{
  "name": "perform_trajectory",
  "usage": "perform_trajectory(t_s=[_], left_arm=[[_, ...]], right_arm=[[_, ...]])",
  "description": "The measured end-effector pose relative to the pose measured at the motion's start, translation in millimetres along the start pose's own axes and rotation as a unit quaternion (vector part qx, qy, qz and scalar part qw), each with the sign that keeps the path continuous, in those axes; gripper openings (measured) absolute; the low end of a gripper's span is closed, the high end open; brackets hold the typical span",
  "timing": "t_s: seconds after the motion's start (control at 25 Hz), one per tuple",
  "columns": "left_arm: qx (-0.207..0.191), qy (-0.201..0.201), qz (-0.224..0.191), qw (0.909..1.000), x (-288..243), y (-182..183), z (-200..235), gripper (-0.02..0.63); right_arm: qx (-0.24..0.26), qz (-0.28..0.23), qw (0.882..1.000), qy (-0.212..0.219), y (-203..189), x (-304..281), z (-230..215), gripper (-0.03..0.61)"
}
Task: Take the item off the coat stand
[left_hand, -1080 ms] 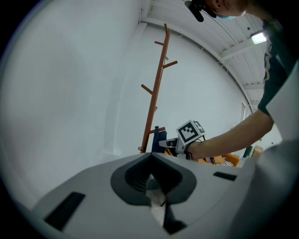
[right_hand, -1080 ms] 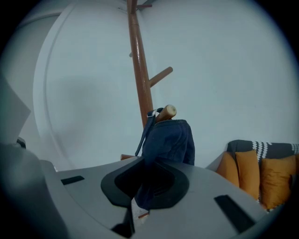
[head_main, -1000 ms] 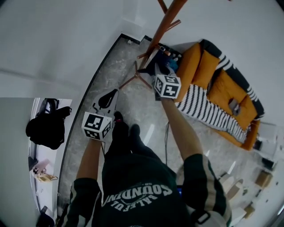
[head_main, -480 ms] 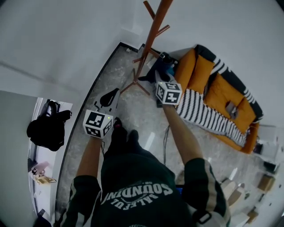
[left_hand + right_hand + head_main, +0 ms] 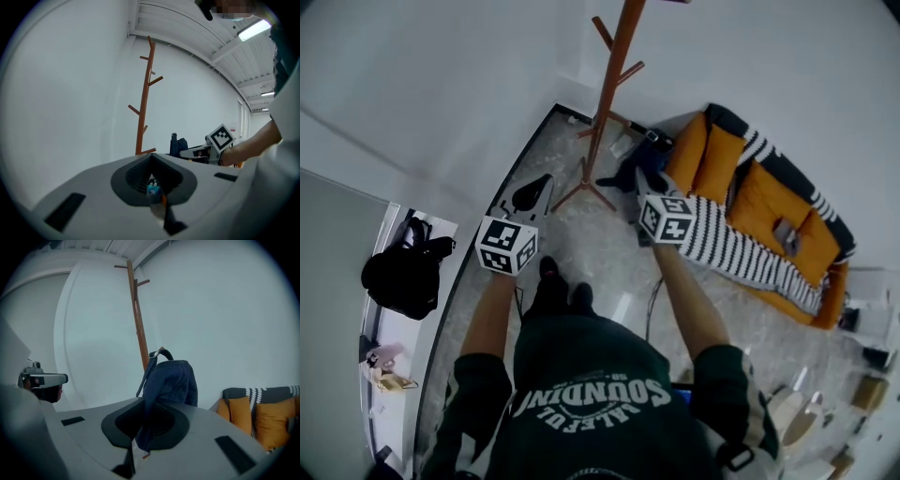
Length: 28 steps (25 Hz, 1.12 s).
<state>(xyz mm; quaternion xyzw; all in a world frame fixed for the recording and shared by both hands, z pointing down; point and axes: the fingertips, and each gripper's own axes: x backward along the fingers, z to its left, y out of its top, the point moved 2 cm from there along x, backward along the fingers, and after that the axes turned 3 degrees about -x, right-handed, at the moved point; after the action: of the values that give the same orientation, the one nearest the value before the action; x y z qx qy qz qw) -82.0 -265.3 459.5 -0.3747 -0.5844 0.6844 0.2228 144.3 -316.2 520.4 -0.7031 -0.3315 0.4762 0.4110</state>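
Holding the dark blue bag (image 5: 626, 174), the right gripper (image 5: 645, 187) shows in the head view just beside the splayed feet of the coat stand (image 5: 609, 103), over the marbled floor (image 5: 581, 234). The bag is already off the pegs, so I judge the lift-off done and the carry-away in hand. The left gripper (image 5: 532, 195) is low and apart from both, near the wall's dark skirting. An orange sofa (image 5: 759, 197) with a striped throw lies to the right and a black backpack (image 5: 403, 277) on a table (image 5: 380, 328) to the left, so the open room is the strip of floor between them. In the left gripper view the jaws are together with nothing of the task between them, the pegs that show are bare, and the bag appears beyond, beside the right gripper's marker cube. In the right gripper view the jaws are pinched on a strap or fold of the bag, which sits ahead of them in front of the stand's pole, handle loop uppermost. The next move probably calls for drawing the bag away from pegs and feet so no strap snags, with a firm pinch, since the hold looks narrow.
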Motion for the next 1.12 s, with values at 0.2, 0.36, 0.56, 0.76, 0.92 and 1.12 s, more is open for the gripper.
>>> perform_trajectory(t_s=[0.2, 0.36, 0.56, 0.76, 0.92, 1.12], left_arm=[[-0.011, -0.004, -0.004, 0.9999, -2, 8, -9, 0.002], [-0.02, -0.01, -0.005, 0.9997, -4, 12, -18, 0.002], [-0.024, -0.014, -0.011, 0.9996, -3, 18, -26, 0.002], [-0.026, -0.013, -0.012, 0.9995, -1, 20, -29, 0.002], [-0.026, -0.014, -0.01, 0.9995, -3, 19, -32, 0.002], [-0.025, -0.017, -0.008, 0.9995, -6, 16, -35, 0.002]], right_arm=[[-0.006, -0.015, 1.0, 0.006, 0, 35, 0, 0.012], [0.006, -0.027, 1.0, 0.015, 5, 59, 0, 0.011], [0.03, -0.041, 0.998, 0.021, 9, 84, 5, 0.011], [0.046, -0.041, 0.998, 0.028, 3, 93, 8, 0.009], [0.048, -0.04, 0.998, 0.03, -3, 95, 6, 0.009], [0.045, -0.037, 0.998, 0.031, -6, 98, 7, 0.009]])
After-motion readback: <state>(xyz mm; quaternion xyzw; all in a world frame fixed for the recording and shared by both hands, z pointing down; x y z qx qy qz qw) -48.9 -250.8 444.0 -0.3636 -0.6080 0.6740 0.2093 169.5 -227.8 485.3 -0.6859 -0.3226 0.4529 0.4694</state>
